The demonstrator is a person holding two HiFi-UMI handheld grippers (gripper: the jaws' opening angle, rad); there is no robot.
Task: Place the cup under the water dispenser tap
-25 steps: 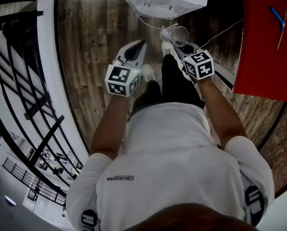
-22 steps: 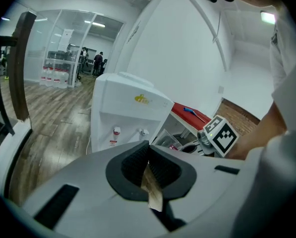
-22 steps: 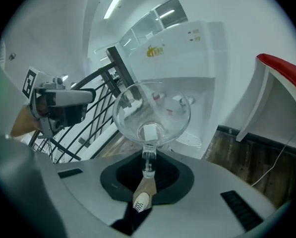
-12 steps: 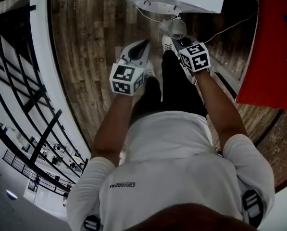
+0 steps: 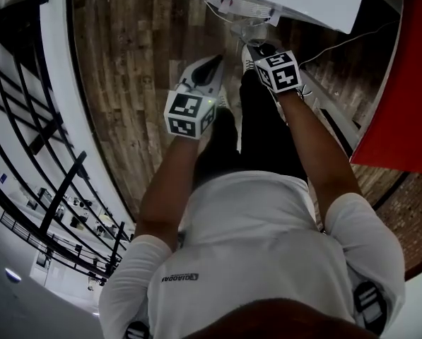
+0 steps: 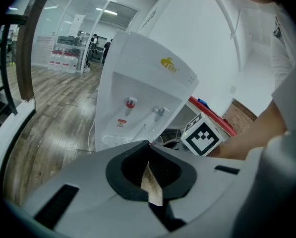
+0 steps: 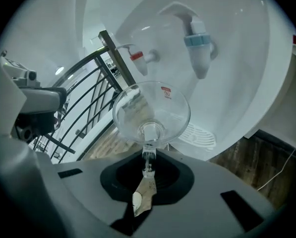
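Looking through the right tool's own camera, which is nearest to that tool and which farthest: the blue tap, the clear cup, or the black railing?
1. The clear cup: straight ahead, pinched in the right tool.
2. The blue tap: above and beyond the cup, on the white dispenser.
3. The black railing: in the left background, past the dispenser's side.

The recess of the water dispenser (image 7: 247, 58) is open at the front. The red tap (image 7: 140, 57) and the blue tap (image 7: 200, 46) stick out inside it. The cup (image 7: 150, 113) hangs before the left part. Under the blue tap, down to the drip grille (image 7: 197, 135), the room is free. Left of the dispenser the wooden floor (image 5: 133, 62) is open up to the railing (image 7: 117, 58); a red board (image 5: 408, 104) stands close at the right.
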